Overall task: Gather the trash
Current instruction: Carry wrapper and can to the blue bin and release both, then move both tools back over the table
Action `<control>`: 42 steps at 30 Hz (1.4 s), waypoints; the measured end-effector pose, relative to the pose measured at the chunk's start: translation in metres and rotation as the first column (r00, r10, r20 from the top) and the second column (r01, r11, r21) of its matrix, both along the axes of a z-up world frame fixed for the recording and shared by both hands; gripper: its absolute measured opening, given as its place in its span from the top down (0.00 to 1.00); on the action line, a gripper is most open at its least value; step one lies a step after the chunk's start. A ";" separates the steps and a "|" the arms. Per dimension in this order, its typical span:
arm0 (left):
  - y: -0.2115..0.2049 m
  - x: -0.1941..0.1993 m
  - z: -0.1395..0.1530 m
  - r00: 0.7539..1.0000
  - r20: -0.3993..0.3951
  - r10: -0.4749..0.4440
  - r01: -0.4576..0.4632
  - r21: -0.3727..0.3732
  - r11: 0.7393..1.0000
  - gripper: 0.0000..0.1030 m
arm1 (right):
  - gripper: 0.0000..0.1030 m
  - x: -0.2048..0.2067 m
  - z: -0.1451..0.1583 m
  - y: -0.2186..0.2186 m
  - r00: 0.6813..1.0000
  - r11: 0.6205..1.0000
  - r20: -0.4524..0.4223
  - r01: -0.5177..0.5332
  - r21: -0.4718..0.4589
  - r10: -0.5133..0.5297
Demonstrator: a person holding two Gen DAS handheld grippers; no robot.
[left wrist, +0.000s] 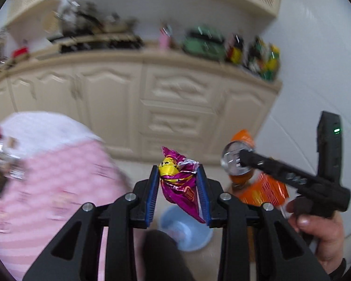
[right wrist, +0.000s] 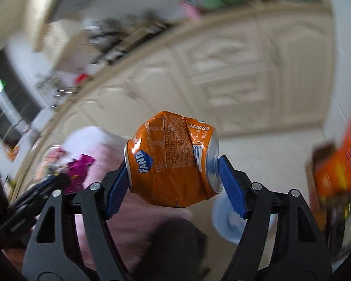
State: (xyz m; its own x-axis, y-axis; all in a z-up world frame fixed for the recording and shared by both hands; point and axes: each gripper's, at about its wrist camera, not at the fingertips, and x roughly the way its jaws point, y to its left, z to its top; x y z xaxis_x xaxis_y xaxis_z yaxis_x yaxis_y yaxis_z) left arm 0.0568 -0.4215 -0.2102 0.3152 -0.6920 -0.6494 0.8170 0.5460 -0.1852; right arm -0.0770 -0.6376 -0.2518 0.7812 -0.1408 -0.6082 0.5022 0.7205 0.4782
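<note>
My left tool (left wrist: 178, 182) pinches a crumpled purple snack wrapper (left wrist: 179, 180), light, crinkly and slippery. My right tool (right wrist: 175, 175) clamps wide on a dented orange Fanta can (right wrist: 172, 159) end to end; both ride above a pale blue bin (left wrist: 187, 231).

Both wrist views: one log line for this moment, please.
left gripper: shut on wrapper | right gripper: shut on can | bin: on floor below, blue | background: blurred
</note>
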 end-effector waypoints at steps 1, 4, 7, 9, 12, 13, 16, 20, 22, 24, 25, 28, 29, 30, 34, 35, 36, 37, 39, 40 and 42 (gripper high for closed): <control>-0.010 -0.002 -0.010 1.000 -0.020 -0.013 0.013 0.014 1.000 0.70 | 0.30 -0.003 -0.023 -0.012 1.000 0.999 -0.027 0.016 0.049 -0.014; -0.056 -0.008 -0.063 0.992 -0.114 -0.056 0.067 0.097 0.993 0.70 | 0.30 -0.005 -0.084 -0.039 0.992 0.986 -0.113 0.064 0.151 -0.048; -0.081 -0.006 -0.110 0.979 -0.194 -0.055 0.088 0.166 0.982 0.70 | 0.30 -0.008 -0.136 -0.058 0.983 0.963 -0.169 0.109 0.247 -0.068; -0.097 0.000 -0.141 0.968 -0.246 -0.038 0.092 0.212 0.973 0.70 | 0.30 -0.007 -0.159 -0.063 0.977 0.952 -0.201 0.132 0.276 -0.077; -0.117 0.006 -0.176 0.959 -0.284 -0.022 0.102 0.270 0.957 0.69 | 0.27 -0.012 -0.189 -0.075 0.971 0.925 -0.217 0.167 0.341 -0.095; -0.120 0.008 -0.184 0.956 -0.292 -0.022 0.108 0.282 0.953 0.69 | 0.27 -0.012 -0.198 -0.079 0.970 0.914 -0.217 0.180 0.363 -0.105; -0.128 0.015 -0.200 0.949 -0.315 -0.014 0.115 0.304 0.946 0.46 | 0.06 -0.016 -0.211 -0.086 0.962 0.890 -0.230 0.228 0.395 -0.144; -0.120 0.025 -0.195 0.960 -0.278 0.041 0.044 0.294 0.955 0.21 | 0.06 -0.022 -0.208 -0.089 0.953 0.892 -0.245 0.264 0.368 -0.181; -0.116 0.026 -0.190 0.962 -0.267 0.051 0.033 0.303 0.952 0.15 | 0.06 -0.024 -0.202 -0.088 0.949 0.897 -0.247 0.275 0.347 -0.195; -0.111 0.025 -0.182 0.967 -0.250 0.058 0.020 0.301 0.953 0.13 | 0.06 -0.024 -0.197 -0.088 0.949 0.900 -0.244 0.278 0.336 -0.202; -0.109 0.023 -0.178 0.970 -0.236 0.062 0.012 0.299 0.954 0.12 | 0.06 -0.025 -0.191 -0.086 0.949 0.904 -0.240 0.278 0.325 -0.205; -0.106 0.019 -0.165 0.975 -0.212 0.061 0.004 0.291 0.957 0.11 | 0.06 -0.025 -0.179 -0.083 0.952 0.914 -0.227 0.270 0.304 -0.206; -0.104 0.017 -0.159 0.978 -0.199 0.057 0.002 0.287 0.958 0.11 | 0.06 -0.024 -0.173 -0.081 0.953 0.917 -0.222 0.268 0.296 -0.207; -0.102 0.015 -0.152 0.982 -0.183 0.057 -0.003 0.282 0.960 0.11 | 0.06 -0.023 -0.169 -0.080 0.953 0.919 -0.218 0.267 0.290 -0.208; -0.093 0.007 -0.127 0.988 -0.147 0.039 0.000 0.258 0.966 0.11 | 0.06 -0.021 -0.142 -0.070 0.961 0.933 -0.184 0.252 0.259 -0.208; -0.091 0.004 -0.121 0.990 -0.138 0.034 0.002 0.253 0.968 0.11 | 0.06 -0.020 -0.134 -0.067 0.963 0.936 -0.174 0.248 0.249 -0.208; -0.090 0.001 -0.114 0.991 -0.128 0.030 0.002 0.244 0.970 0.11 | 0.06 -0.019 -0.124 -0.064 0.963 0.941 -0.166 0.246 0.234 -0.211; -0.085 -0.002 -0.103 0.993 -0.116 0.026 0.001 0.228 0.974 0.11 | 0.06 -0.018 -0.118 -0.061 0.964 0.944 -0.160 0.244 0.224 -0.211; -0.077 -0.006 -0.084 0.995 -0.099 0.024 -0.005 0.194 0.981 0.11 | 0.06 -0.013 -0.096 -0.051 0.973 0.956 -0.124 0.217 0.197 -0.195; -0.072 -0.008 -0.074 0.996 -0.087 0.024 -0.008 0.175 0.985 0.11 | 0.06 -0.012 -0.087 -0.047 0.975 0.960 -0.111 0.208 0.185 -0.190; -0.063 -0.010 -0.056 0.998 -0.060 0.022 -0.013 0.146 0.989 0.11 | 0.06 -0.007 -0.063 -0.037 0.981 0.970 -0.079 0.188 0.152 -0.177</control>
State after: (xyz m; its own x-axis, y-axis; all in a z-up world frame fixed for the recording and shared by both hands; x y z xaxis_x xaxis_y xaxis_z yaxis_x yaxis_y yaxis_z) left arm 0.0468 -0.4841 -0.2664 0.2830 -0.5836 -0.7611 0.7966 0.5850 -0.1524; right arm -0.0843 -0.6748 -0.3149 0.7100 -0.1756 -0.6820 0.6513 0.5319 0.5412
